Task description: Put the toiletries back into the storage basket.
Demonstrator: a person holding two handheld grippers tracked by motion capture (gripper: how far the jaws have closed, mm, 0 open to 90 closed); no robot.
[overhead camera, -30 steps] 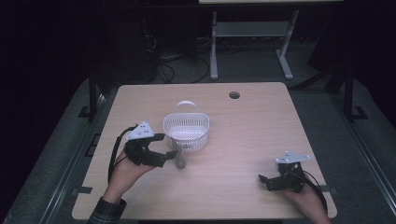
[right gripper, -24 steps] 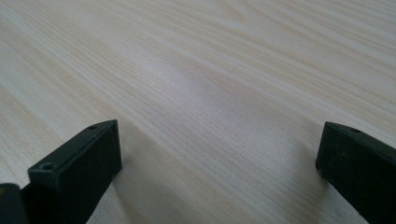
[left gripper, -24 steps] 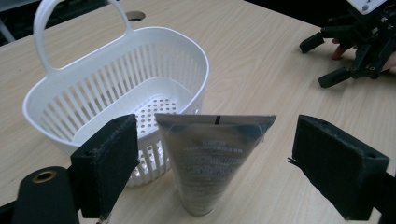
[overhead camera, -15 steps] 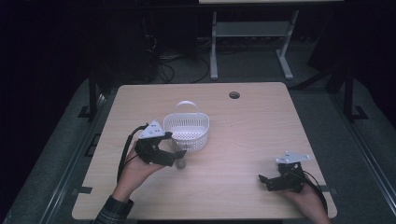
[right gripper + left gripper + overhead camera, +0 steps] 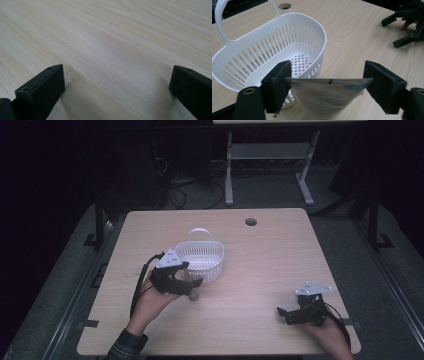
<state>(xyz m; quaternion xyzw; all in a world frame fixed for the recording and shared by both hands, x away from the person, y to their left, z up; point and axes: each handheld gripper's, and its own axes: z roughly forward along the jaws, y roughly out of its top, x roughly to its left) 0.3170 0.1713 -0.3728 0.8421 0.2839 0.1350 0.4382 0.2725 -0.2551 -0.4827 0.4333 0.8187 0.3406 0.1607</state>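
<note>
Foil packet (image 5: 329,96) pinched edgewise in left hand-held gripper (image 5: 328,87), jaws just closing; lift clear over basket (image 5: 272,50) rim before releasing.

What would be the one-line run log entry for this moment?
left gripper: closing on silver pouch | pouch beside white basket | right gripper: open, on table

The right tongs (image 5: 117,87) stand with their two black jaws wide apart, pale wood-grain counter (image 5: 112,45) between and beyond them.

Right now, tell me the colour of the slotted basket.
White. The basket shows best in the left gripper view.
</note>
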